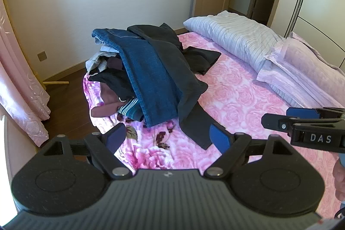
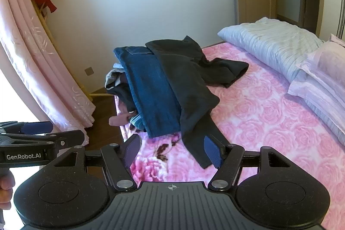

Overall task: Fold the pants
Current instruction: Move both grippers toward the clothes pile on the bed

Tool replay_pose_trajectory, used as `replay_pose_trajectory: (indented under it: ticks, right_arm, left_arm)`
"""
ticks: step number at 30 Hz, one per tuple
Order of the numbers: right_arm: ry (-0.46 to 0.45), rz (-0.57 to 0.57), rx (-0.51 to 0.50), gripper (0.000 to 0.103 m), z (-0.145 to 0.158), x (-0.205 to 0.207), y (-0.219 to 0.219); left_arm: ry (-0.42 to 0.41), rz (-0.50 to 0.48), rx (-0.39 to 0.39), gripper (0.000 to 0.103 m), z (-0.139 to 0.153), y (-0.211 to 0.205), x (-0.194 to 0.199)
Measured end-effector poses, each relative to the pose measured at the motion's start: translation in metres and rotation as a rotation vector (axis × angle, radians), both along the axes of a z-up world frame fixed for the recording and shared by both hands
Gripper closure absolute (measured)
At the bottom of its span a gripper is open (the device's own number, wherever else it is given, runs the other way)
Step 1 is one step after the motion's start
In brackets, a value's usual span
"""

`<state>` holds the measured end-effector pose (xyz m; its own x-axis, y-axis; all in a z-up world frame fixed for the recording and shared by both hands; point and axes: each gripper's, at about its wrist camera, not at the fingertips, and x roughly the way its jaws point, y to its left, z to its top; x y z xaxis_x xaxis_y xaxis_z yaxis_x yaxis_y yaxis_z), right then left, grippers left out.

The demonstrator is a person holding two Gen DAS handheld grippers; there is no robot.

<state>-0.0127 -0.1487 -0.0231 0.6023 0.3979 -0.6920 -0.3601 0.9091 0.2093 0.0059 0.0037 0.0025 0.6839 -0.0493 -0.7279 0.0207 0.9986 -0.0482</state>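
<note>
Two black grippers with blue pads hang over a bed covered in a pink rose-print sheet [image 1: 237, 87].

Seen from the left wrist, the left gripper [image 1: 168, 137] has its jaws spread wide with nothing between them but the sheet below. A heap of clothes sits toward the bed's left edge, near its far left corner. On top lies a pair of blue denim jeans [image 1: 148, 70], draped lengthwise toward the camera. Overlapping its right side is a pair of dark charcoal pants [image 1: 183, 70], one leg running down to end close to the left gripper's right pad. Under the jeans show a grey garment [image 1: 97, 59], a maroon garment [image 1: 107, 105] and a piece of teal cloth with white stripes [image 1: 129, 107]. A light grey ribbed pillow [image 1: 232, 36] lies along the bed's far right edge, with a lilac pillow [image 1: 301, 70] beside it. The right gripper [image 1: 278, 118] enters from the right, side on, above the sheet; its spread cannot be judged from here.

From the right wrist, the right gripper [image 2: 172, 150] is open fairly wide and holds nothing. The end of the dark charcoal pants [image 2: 189, 87] leg lies just inside its right pad, apart from the pads. The blue denim jeans [image 2: 148, 87] lie beyond. The left gripper [image 2: 43, 130] shows at the left, side on, with a person's hand [image 2: 6, 191] below it. A pink curtain [image 2: 32, 61] hangs at the left.
</note>
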Motion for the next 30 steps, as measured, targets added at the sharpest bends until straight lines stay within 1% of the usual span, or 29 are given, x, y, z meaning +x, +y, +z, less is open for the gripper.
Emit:
replay_pose_trajectory:
  ticks: [10,16,30]
  right_arm:
    - [0.004,-0.001,0.004,0.04,-0.004,0.003,-0.007]
    - [0.013,0.0,0.008,0.04,-0.007,0.008,-0.01]
    - [0.056,-0.006,0.007,0.04,-0.021,0.024,-0.012]
  left_arm:
    - [0.0,-0.003,0.001,0.021,-0.001,0.0,-0.001]
    - [0.006,-0.006,0.009,0.021,-0.003,-0.01,0.005]
    - [0.031,-0.004,0.008,0.019,-0.013,-0.012,0.024]
